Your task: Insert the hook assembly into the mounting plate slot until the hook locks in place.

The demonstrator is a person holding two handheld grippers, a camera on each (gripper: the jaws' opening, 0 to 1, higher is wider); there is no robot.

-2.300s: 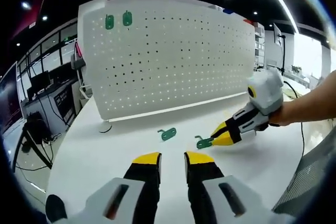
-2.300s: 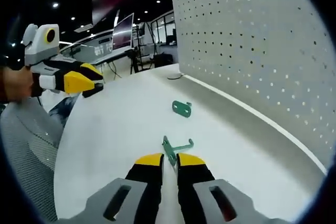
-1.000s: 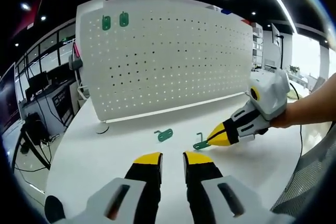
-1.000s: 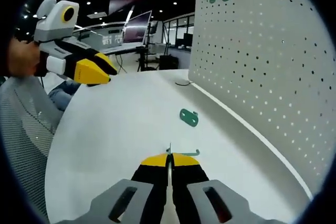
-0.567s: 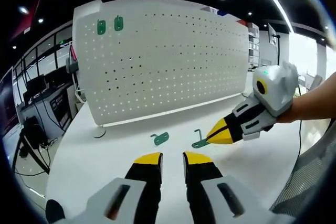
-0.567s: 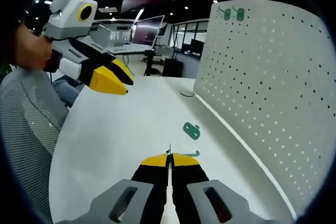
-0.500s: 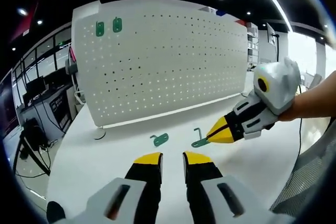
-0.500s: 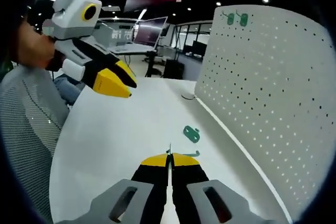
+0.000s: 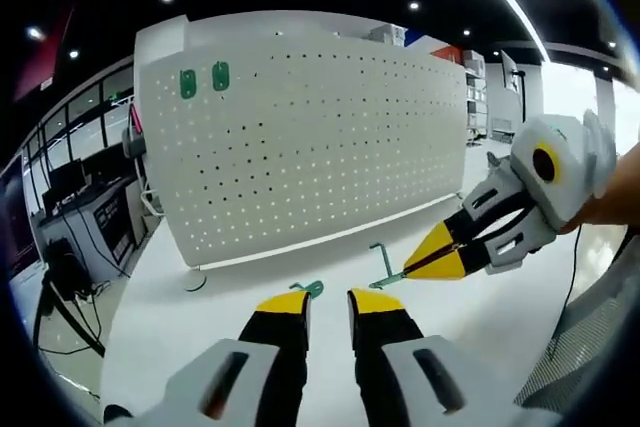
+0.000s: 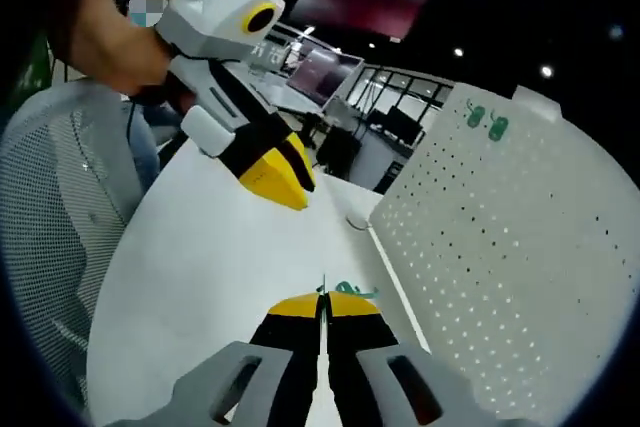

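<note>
Right gripper, yellow-tipped, jaws clenched on small green bent-metal hook; seen in left gripper view entering from the right, hook carried clear of the white tabletop. In right gripper view, same hook protrudes just past the closed tips of the right gripper.

Left gripper: yellow-tipped jaws parted, nothing between them, held near side of table. Also seen in right gripper view, upper left, well apart from the hook.

Second green flat metal plate with slot lying on tabletop just beyond left gripper's tips, partly hidden behind them. Tall white perforated pegboard panel standing upright at far side of table; two green mounting plates already fixed near its top left corner.

Handling, judged: hook thin, stiff, light; little weight but smooth painted metal, likely to pivot or slip in a tip pinch. Best held on the flat tab end, as now, leaving the bent end free to enter a slot. Small, so easy to lose from sight behind the jaws. Loose plate likely slides if pushed against; probably needs bracing by the left gripper. Not fragile, but thin stock could bend if forced in at an angle.
</note>
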